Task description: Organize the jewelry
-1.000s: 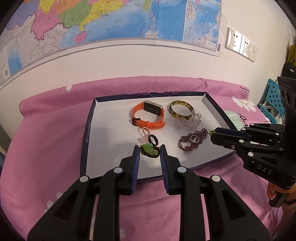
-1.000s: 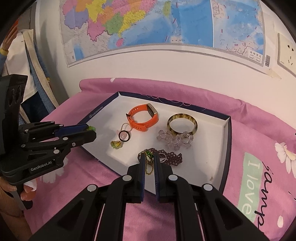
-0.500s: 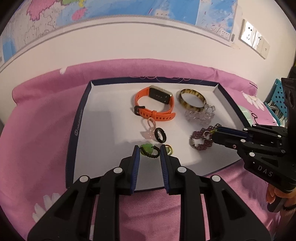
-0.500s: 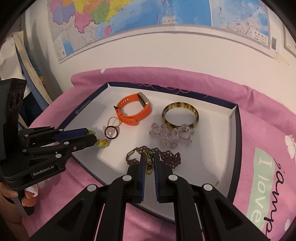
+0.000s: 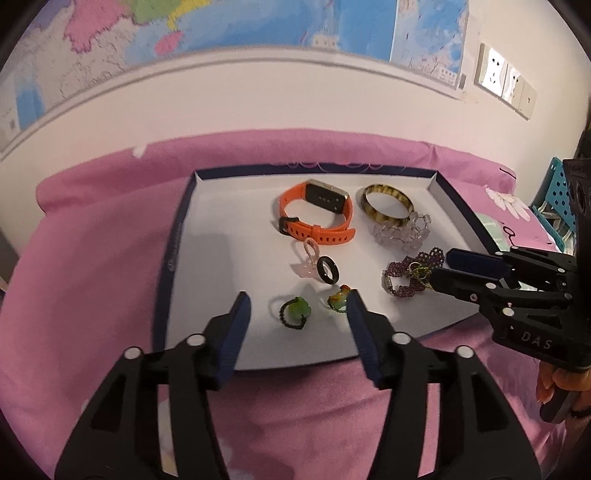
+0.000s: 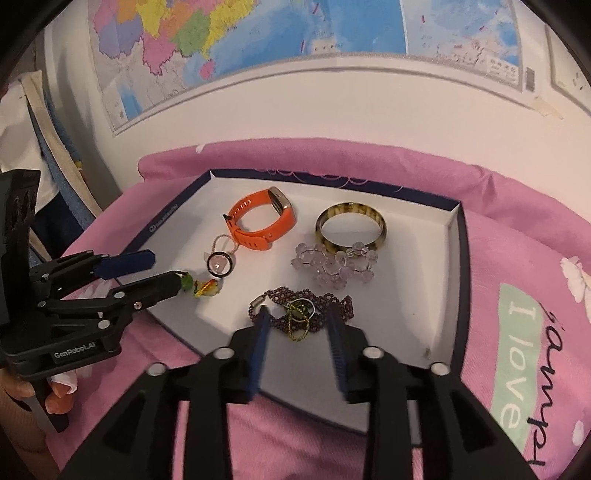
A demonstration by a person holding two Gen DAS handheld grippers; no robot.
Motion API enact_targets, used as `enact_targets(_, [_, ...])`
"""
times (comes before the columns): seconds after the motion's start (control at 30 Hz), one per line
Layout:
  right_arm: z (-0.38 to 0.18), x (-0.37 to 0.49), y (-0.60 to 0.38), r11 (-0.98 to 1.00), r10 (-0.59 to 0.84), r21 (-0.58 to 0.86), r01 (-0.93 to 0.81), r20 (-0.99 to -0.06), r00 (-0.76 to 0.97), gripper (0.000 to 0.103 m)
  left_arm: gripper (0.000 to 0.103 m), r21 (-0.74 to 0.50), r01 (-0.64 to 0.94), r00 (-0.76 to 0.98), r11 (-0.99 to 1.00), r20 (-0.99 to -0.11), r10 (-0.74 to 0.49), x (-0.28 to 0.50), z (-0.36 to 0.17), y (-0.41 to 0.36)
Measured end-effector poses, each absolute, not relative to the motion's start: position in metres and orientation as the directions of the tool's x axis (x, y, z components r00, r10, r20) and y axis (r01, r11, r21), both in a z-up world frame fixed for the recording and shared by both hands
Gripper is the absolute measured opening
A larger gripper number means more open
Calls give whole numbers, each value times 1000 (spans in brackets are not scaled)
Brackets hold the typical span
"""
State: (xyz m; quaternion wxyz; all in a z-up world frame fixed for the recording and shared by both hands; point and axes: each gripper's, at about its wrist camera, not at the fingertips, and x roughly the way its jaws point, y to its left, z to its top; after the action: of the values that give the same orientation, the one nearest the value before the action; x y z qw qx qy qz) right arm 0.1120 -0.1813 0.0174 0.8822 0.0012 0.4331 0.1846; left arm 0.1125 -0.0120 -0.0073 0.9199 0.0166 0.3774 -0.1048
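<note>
As both sets of jaws spread apart, the left gripper (image 5: 297, 308) releases a green beaded ring (image 5: 294, 313) and the right gripper (image 6: 298, 322) a green-and-gold chain (image 6: 298, 320), each lying free inside the white tray (image 5: 207, 258).

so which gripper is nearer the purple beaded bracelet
Right. The right gripper, jaws opening, sits just over the purple beaded bracelet, fingertips either side of it. The left gripper, also opening, is farther off by the green ring.

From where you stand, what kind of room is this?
Probably a bedroom in a home: the jewelry tray rests on a pink flowered bedspread, and a large map hangs on the wall above wall sockets.
</note>
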Motion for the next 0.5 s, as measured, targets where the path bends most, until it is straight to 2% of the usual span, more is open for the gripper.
enact_targets(0.03, [20, 108, -183, 932, 329, 163, -325, -757, 564, 44, 71, -45, 201, 702, 979, -690, -176, 108, -4, -10])
enact_targets(0.1, [26, 100, -184, 934, 327, 158, -321, -744, 583, 60, 79, -38, 185, 724, 982, -670, -162, 98, 0, -6])
enact_targets(0.2, [32, 87, -186, 937, 325, 162, -309, -727, 604, 75, 95, -34, 171, 742, 985, -653, -152, 84, 5, 1])
enact_targets(0.23, [33, 82, -186, 937, 327, 165, -308, -723, 608, 77, 96, -30, 166, 749, 986, -646, -146, 79, 6, 2])
enact_targets(0.3, [33, 73, -188, 942, 315, 158, -297, -720, 618, 92, 97, -13, 162, 753, 987, -644, -132, 70, 6, 4])
enact_targets(0.37, [32, 65, -187, 943, 313, 157, -293, -715, 625, 96, 97, -13, 149, 751, 989, -649, -122, 62, 3, 6])
enact_targets(0.5, [29, 49, -183, 950, 295, 150, -274, -722, 626, 96, 97, -3, 126, 746, 992, -658, -97, 49, -1, 7])
